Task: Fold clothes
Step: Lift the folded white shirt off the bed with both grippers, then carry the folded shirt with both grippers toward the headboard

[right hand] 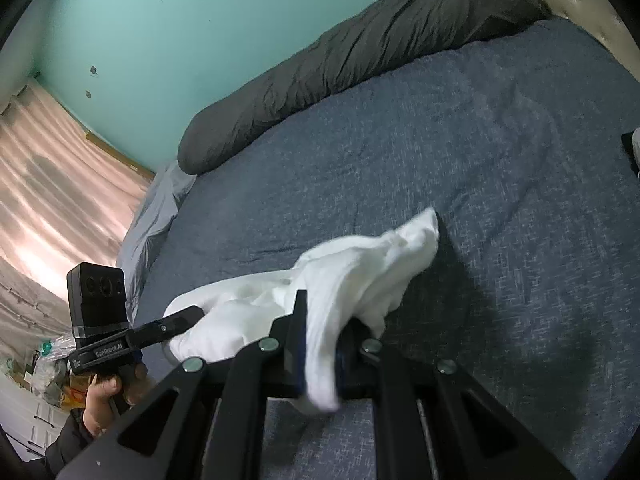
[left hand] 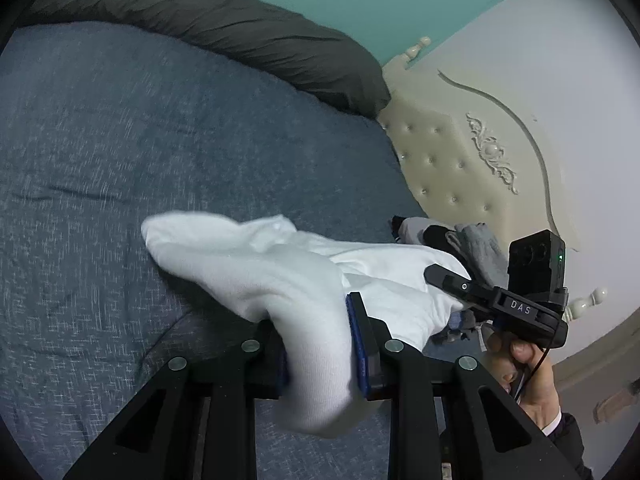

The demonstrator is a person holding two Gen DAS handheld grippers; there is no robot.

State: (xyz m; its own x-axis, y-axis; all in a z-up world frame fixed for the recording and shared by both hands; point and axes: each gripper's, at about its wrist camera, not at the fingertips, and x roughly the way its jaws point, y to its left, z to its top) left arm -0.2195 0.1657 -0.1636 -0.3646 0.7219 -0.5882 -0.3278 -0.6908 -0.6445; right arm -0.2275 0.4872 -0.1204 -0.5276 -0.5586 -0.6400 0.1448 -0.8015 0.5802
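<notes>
Left gripper: clamped on the white sock, low in the middle of the frame.
Right gripper: pinching the same sock's other end, low middle of its view.
White sock: soft, crumpled, held above the bed, toe end drooping.
Blue bedspread: speckled, under the sock.
Grey pillow: long, upper frame.
Headboard: cream, buttoned, right side.
Wall: green.

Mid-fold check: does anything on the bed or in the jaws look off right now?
Nothing looks damaged or spilled. The white garment is clamped by both the left gripper and the right gripper, bunched and twisted between them rather than spread flat. A heap of dark and grey clothes lies unfolded by the headboard.
</notes>
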